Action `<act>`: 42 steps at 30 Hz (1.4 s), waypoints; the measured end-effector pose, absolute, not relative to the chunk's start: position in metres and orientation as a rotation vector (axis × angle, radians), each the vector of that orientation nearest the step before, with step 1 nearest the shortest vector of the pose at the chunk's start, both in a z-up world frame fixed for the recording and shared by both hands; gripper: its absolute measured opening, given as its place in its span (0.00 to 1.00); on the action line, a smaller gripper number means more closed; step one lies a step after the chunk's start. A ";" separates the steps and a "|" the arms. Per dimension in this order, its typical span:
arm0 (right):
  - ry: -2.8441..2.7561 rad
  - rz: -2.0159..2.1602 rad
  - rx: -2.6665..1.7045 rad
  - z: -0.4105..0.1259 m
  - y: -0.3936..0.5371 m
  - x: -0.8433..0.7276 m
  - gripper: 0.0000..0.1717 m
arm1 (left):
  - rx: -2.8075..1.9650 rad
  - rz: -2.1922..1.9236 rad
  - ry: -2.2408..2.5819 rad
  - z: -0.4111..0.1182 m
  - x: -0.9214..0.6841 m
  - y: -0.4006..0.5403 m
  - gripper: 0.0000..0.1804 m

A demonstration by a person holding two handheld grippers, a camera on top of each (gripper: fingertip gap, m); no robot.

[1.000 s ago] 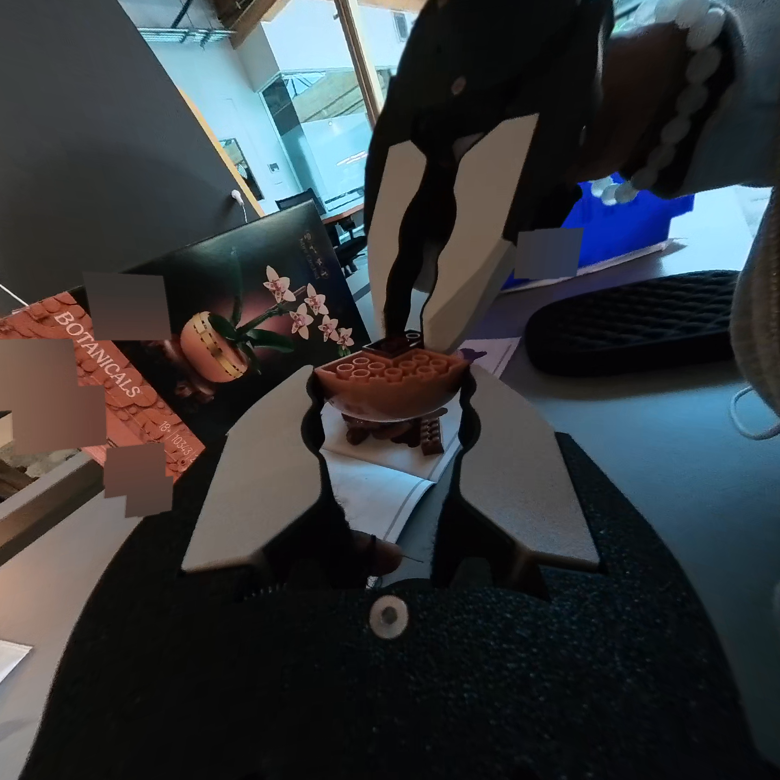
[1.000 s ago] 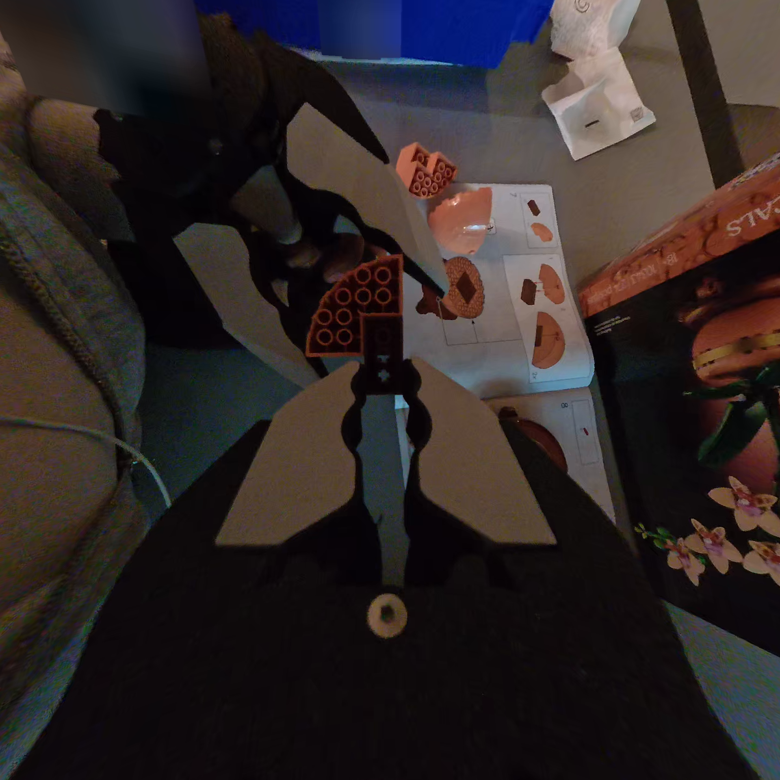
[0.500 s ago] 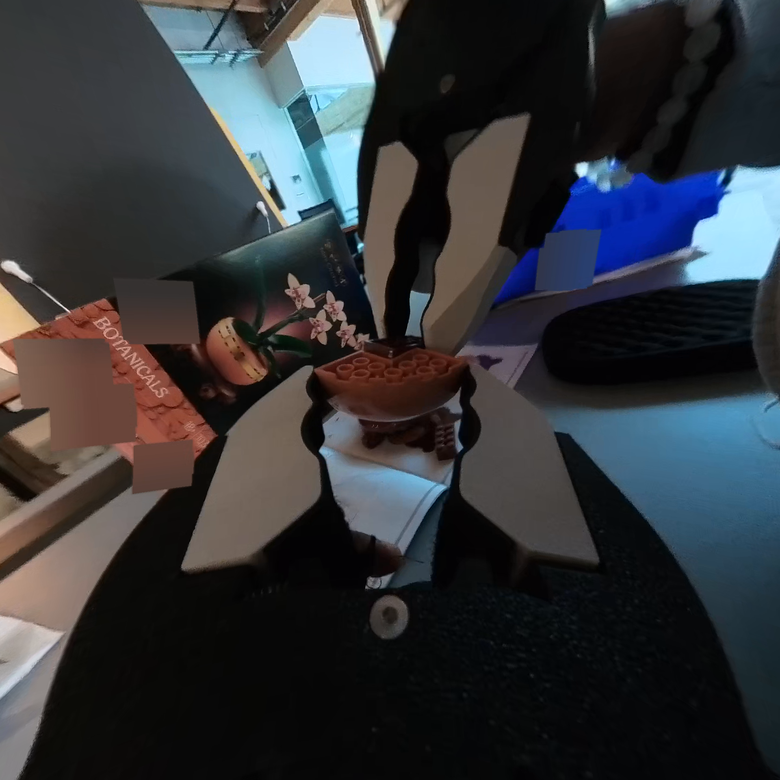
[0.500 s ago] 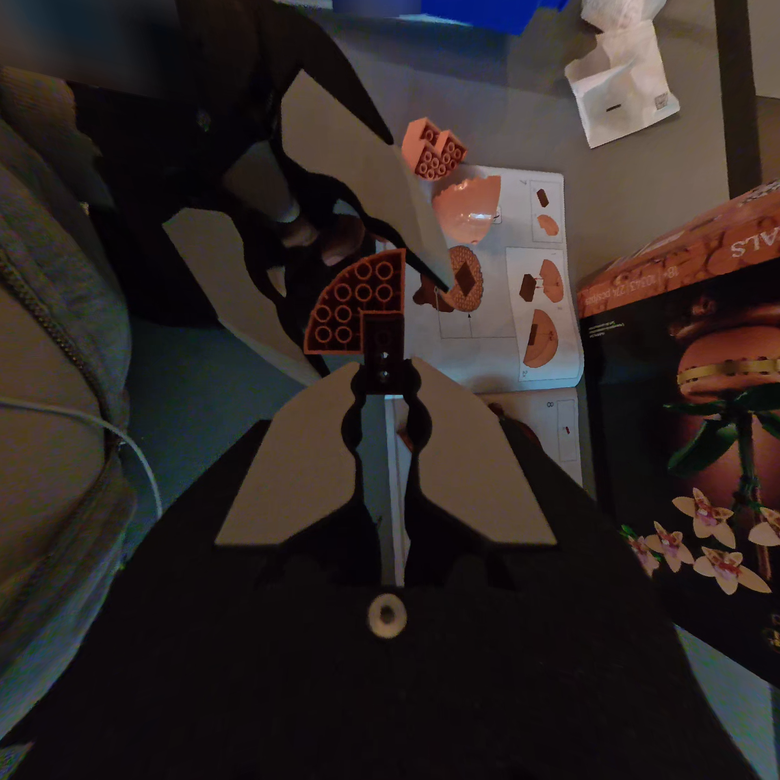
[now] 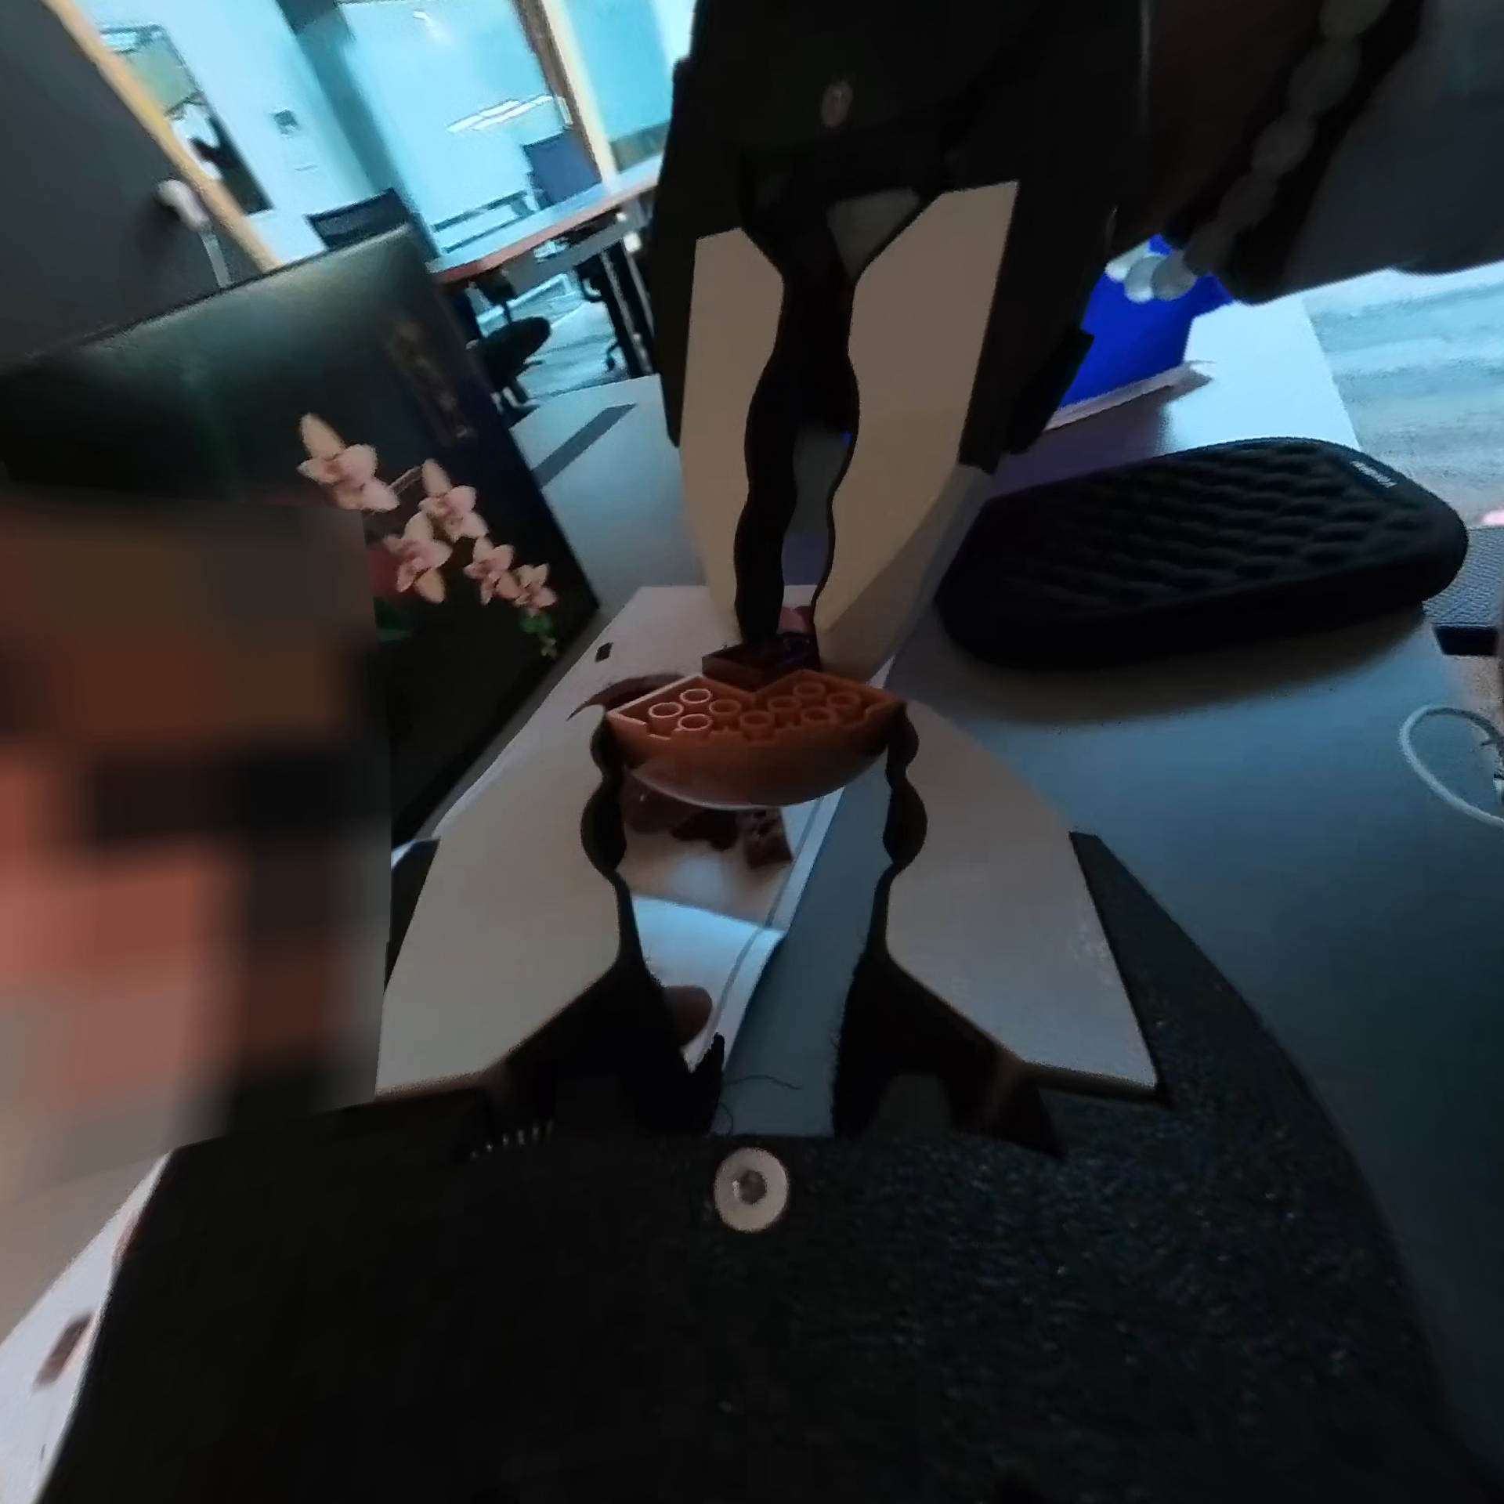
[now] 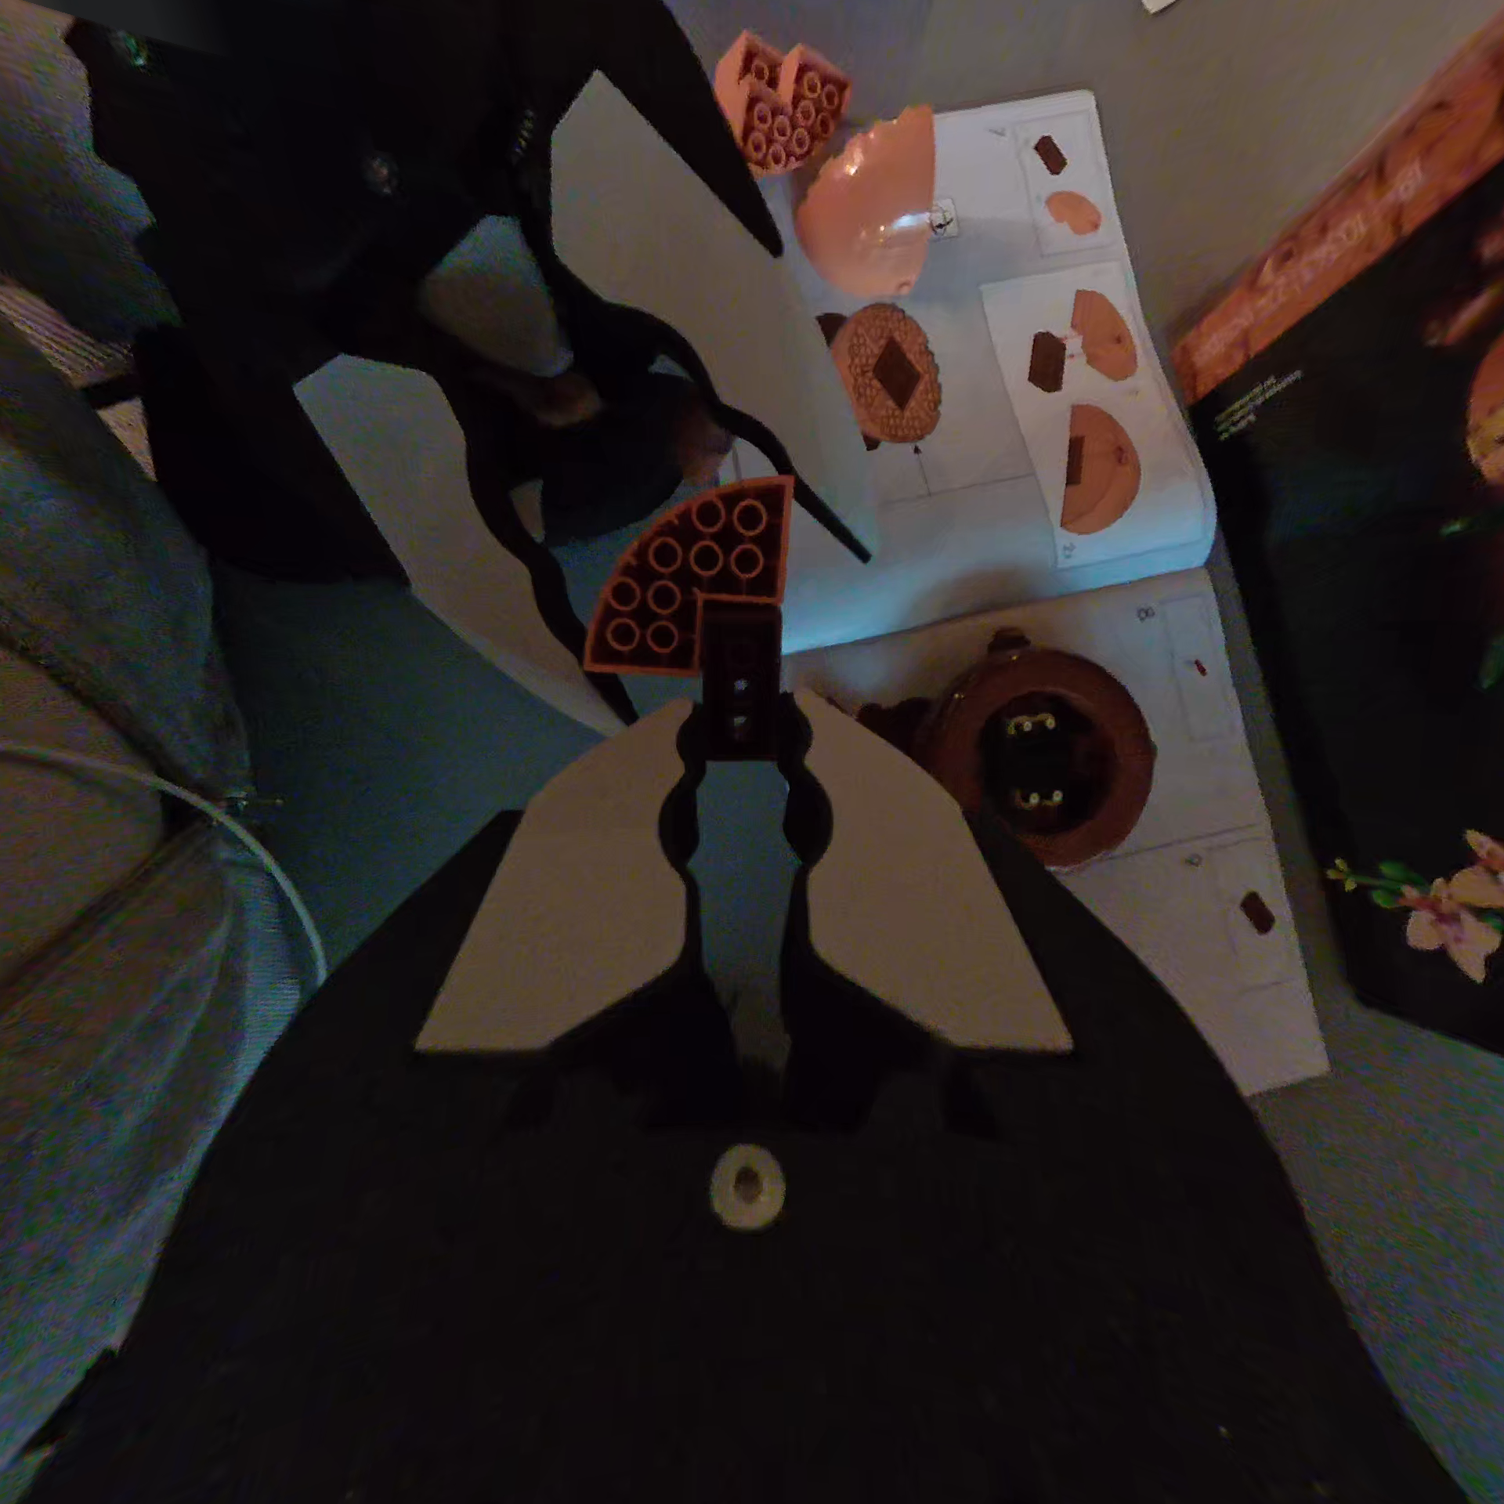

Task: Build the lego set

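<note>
The open instruction booklet [image 6: 1017, 488] lies flat on the grey desk [image 6: 1017, 49]; on it rest a pale orange shell piece [image 6: 875, 220] and a round brown assembly [image 6: 1042, 773], with a flower-printed box [image 6: 1383, 651] beside it. Above the booklet, the left gripper [image 5: 749, 749] pinches an orange quarter-round brick [image 5: 749, 732] by its sides. The right gripper [image 6: 741, 724], descending from above, clamps a dark brown brick [image 6: 739, 675] seated in the orange brick's notch.
</note>
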State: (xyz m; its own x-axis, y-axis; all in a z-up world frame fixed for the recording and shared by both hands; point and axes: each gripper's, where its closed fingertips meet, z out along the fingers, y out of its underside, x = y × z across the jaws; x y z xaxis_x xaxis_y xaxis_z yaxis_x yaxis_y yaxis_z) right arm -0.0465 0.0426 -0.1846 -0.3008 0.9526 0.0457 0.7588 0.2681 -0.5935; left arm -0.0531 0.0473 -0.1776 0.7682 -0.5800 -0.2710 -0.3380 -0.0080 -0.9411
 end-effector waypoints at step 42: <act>-2.847 -0.382 -1.227 -0.100 0.049 -0.077 0.09 | -1.228 -0.232 0.109 -0.105 -0.085 0.046 0.35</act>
